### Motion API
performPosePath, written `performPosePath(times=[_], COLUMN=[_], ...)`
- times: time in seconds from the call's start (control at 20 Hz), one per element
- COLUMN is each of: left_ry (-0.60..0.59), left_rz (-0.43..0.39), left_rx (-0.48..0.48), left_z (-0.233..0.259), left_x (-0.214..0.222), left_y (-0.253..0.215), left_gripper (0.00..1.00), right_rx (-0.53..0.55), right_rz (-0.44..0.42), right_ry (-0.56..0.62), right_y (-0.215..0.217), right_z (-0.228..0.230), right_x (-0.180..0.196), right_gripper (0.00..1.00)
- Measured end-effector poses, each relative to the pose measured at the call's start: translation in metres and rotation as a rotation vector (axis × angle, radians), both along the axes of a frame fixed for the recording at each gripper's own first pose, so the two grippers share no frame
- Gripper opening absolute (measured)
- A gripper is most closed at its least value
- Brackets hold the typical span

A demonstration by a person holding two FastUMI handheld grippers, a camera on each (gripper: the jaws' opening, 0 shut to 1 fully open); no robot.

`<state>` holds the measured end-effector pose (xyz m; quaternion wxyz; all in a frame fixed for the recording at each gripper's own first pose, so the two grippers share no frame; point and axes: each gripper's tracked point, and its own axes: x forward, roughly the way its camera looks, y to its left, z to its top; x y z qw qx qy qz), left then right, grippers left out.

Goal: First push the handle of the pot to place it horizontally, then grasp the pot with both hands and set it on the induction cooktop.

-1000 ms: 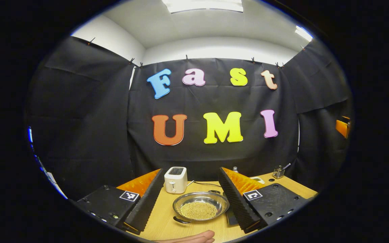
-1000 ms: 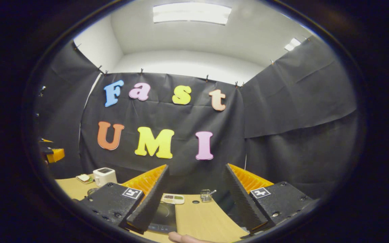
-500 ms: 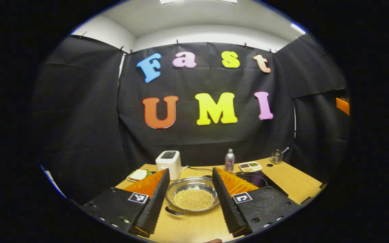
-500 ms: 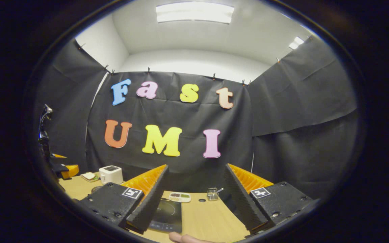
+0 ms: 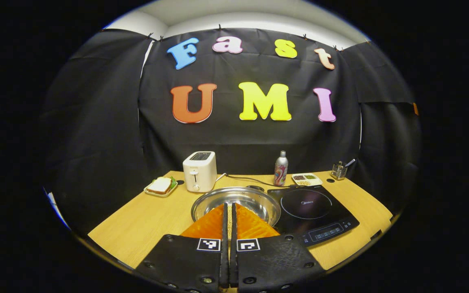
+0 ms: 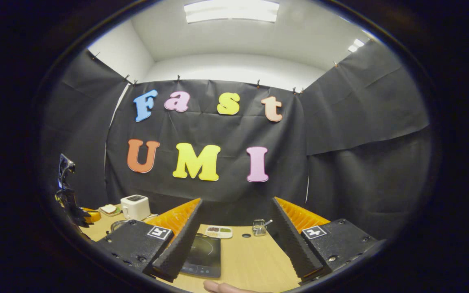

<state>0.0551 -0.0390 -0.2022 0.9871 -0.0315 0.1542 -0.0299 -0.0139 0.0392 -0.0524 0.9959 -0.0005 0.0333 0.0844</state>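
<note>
A shallow steel pot (image 5: 259, 205) sits on the wooden table (image 5: 145, 219), just left of the black induction cooktop (image 5: 314, 207). My left gripper (image 5: 228, 204) is shut with nothing between its fingers, and its tips hang over the pot's near side, hiding the near handle. A small dark far handle (image 5: 255, 187) shows at the back rim. In the right gripper view, my right gripper (image 6: 235, 201) is open above the table's right part, with the cooktop (image 6: 202, 256) low between its fingers. The left gripper (image 6: 69, 199) appears at that view's far left.
Behind the pot stand a white toaster (image 5: 200, 171), a sandwich plate (image 5: 161, 186), a drink can (image 5: 280, 168), a small food tray (image 5: 307, 178) and a wire holder (image 5: 339, 170). A fingertip (image 6: 218, 287) shows at the bottom of the right gripper view.
My left gripper has shut from wide open and its view has tipped down over the pot. The right gripper has stayed open and barely shifted.
</note>
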Motion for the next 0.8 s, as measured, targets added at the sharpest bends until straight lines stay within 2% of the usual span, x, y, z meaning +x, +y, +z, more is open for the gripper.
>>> performPosePath(times=[0.05,0.55,0.8], left_ry=[0.031,0.293,0.336], left_rz=[-0.006,-0.070,-0.095], left_rx=[-0.015,-0.050,-0.048], left_z=[-0.011,-0.104,-0.123], left_x=[0.002,0.001,0.000], left_y=[-0.002,-0.014,-0.013], left_gripper=[0.01,0.00,0.00], right_rx=[0.000,-0.016,-0.008], right_rz=[0.000,-0.009,-0.014], right_ry=[-0.001,0.053,0.058], right_y=[-0.001,-0.002,0.000], right_z=[-0.001,-0.024,-0.033], right_x=[0.001,0.012,0.017], right_gripper=[1.00,0.99,0.99])
